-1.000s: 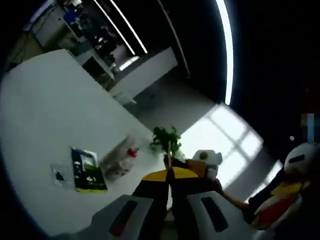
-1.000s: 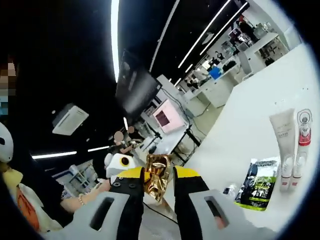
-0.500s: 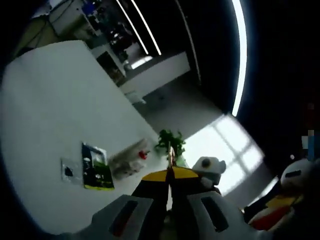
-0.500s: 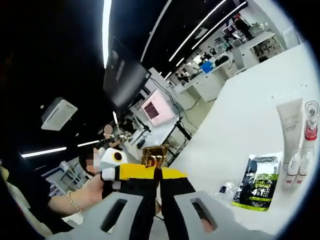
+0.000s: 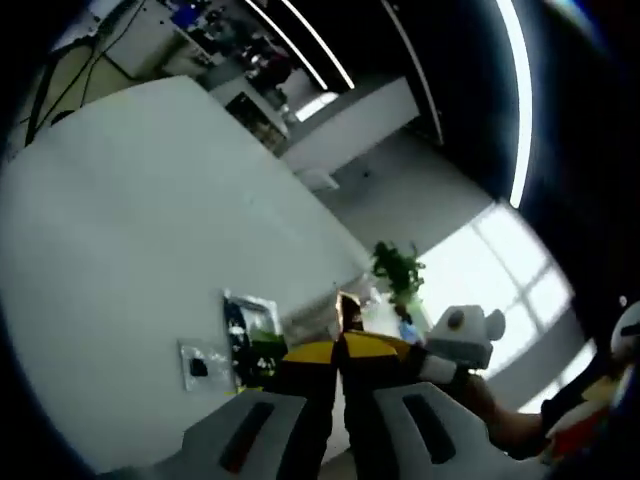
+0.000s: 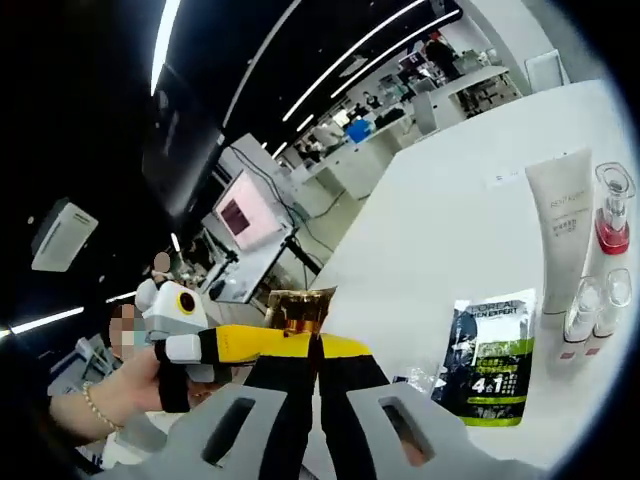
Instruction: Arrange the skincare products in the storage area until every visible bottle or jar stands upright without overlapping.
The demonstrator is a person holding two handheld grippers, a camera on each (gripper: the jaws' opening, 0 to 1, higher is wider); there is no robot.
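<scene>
Both grippers are up in the air above the big white table (image 6: 470, 210), carrying one shiny gold wrapped thing (image 6: 300, 310) between them. I think the step in hand is bringing it to the other skincare things; next it needs to go down onto a bare spot and stand up without touching them.

In the left gripper view, the left gripper (image 5: 338, 352) has its yellow-tipped jaws pressed together on the thin gold thing, whose tip pokes out above them. The other gripper and a hand come in from the right, just beside it.

In the right gripper view, the right gripper (image 6: 312, 350) is clamped on the same gold thing, and the left gripper reaches in from the left, touching it.

Farther right on the table lie a black and green packet (image 6: 490, 360), a white tube (image 6: 562, 225), and a clear bottle with a red base (image 6: 610, 215), close together.
</scene>
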